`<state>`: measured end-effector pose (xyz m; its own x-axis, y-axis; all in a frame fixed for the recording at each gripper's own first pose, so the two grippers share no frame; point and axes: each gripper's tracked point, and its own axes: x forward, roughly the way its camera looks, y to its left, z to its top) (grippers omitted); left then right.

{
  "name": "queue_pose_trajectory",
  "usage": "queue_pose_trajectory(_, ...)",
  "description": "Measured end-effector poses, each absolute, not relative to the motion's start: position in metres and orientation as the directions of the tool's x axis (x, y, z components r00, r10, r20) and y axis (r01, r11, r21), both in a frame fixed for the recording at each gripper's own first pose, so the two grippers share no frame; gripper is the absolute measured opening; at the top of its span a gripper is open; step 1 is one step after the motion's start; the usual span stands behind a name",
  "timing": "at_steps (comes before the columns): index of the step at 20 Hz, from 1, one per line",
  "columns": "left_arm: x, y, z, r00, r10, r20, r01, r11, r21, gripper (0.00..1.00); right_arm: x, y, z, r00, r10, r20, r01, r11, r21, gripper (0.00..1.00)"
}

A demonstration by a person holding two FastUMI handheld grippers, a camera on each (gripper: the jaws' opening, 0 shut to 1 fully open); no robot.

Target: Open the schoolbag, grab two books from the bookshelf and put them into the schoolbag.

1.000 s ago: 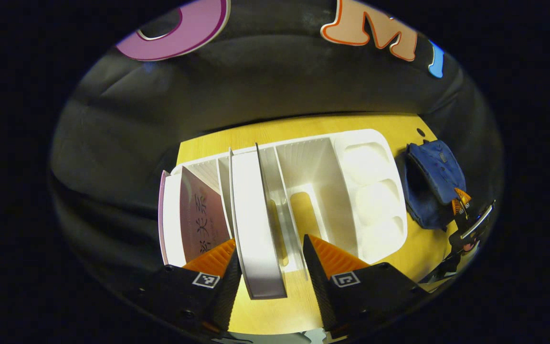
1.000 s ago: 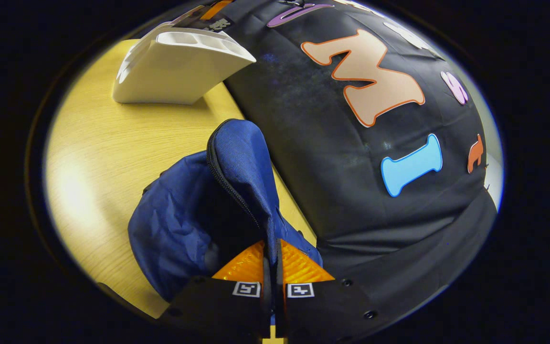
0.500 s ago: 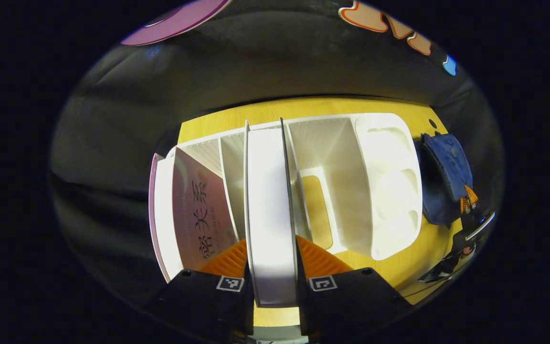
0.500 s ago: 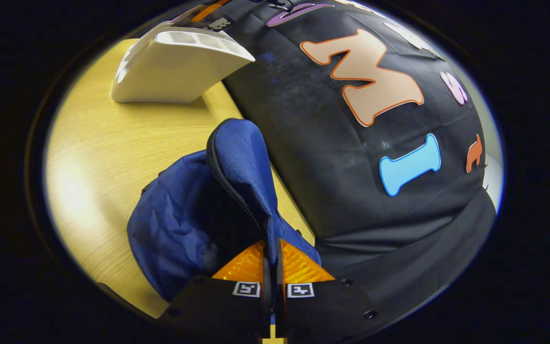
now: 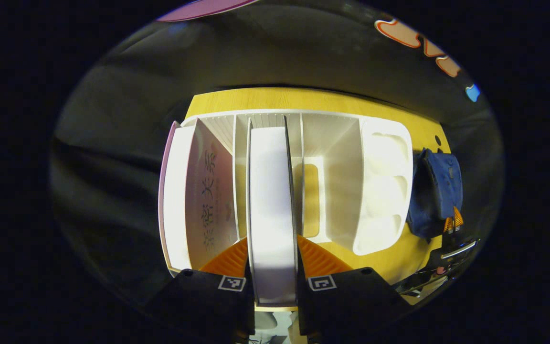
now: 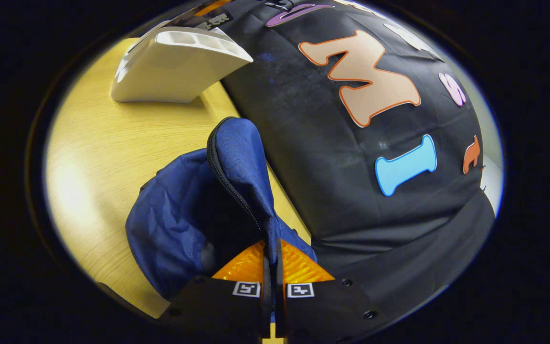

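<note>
Clamping the white book (image 5: 272,215) upright in the bookshelf (image 5: 346,191), the left claw (image 5: 273,267) sat left of the schoolbag (image 6: 184,215), whose flap the right claw (image 6: 273,267) pinched open.

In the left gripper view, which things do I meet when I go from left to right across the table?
Pink-covered book → white book held by the left gripper → empty bookshelf compartments → blue schoolbag.
</note>
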<state>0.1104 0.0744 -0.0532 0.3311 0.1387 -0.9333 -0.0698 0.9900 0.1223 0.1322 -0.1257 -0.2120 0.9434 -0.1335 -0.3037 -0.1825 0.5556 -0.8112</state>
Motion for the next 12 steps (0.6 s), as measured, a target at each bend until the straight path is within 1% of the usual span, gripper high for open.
queue_pose_trajectory(1,0.106,0.073,-0.046,0.333,0.137,-0.933,-0.07,0.99,0.121,0.33,0.133,-0.126,-0.212,0.944,-0.134,-0.302,-0.18,0.557,-0.811,0.06)
queue_pose_trajectory(2,0.101,0.07,-0.038,0.339,0.136,-0.931,-0.065,0.991,0.121,0.33,0.133,-0.127,-0.212,0.945,-0.133,-0.3,-0.178,0.558,-0.81,0.05)
queue_pose_trajectory(3,0.095,0.068,-0.03,0.342,0.136,-0.93,-0.06,0.991,0.123,0.33,0.133,-0.127,-0.211,0.945,-0.133,-0.298,-0.177,0.559,-0.81,0.06)
queue_pose_trajectory(6,0.078,0.059,-0.006,0.353,0.124,-0.927,-0.049,0.992,0.114,0.33,0.132,-0.127,-0.211,0.947,-0.128,-0.295,-0.177,0.559,-0.81,0.05)
queue_pose_trajectory(7,0.074,0.056,0.002,0.362,0.122,-0.924,-0.051,0.993,0.111,0.31,0.133,-0.127,-0.211,0.948,-0.126,-0.293,-0.177,0.557,-0.811,0.05)
queue_pose_trajectory(8,0.071,0.053,0.012,0.375,0.121,-0.919,-0.05,0.993,0.111,0.33,0.132,-0.127,-0.211,0.949,-0.122,-0.291,-0.177,0.558,-0.811,0.05)
queue_pose_trajectory(12,0.056,0.036,0.055,0.448,0.134,-0.884,-0.025,0.99,0.137,0.33,0.131,-0.129,-0.209,0.951,-0.12,-0.284,-0.169,0.566,-0.807,0.05)
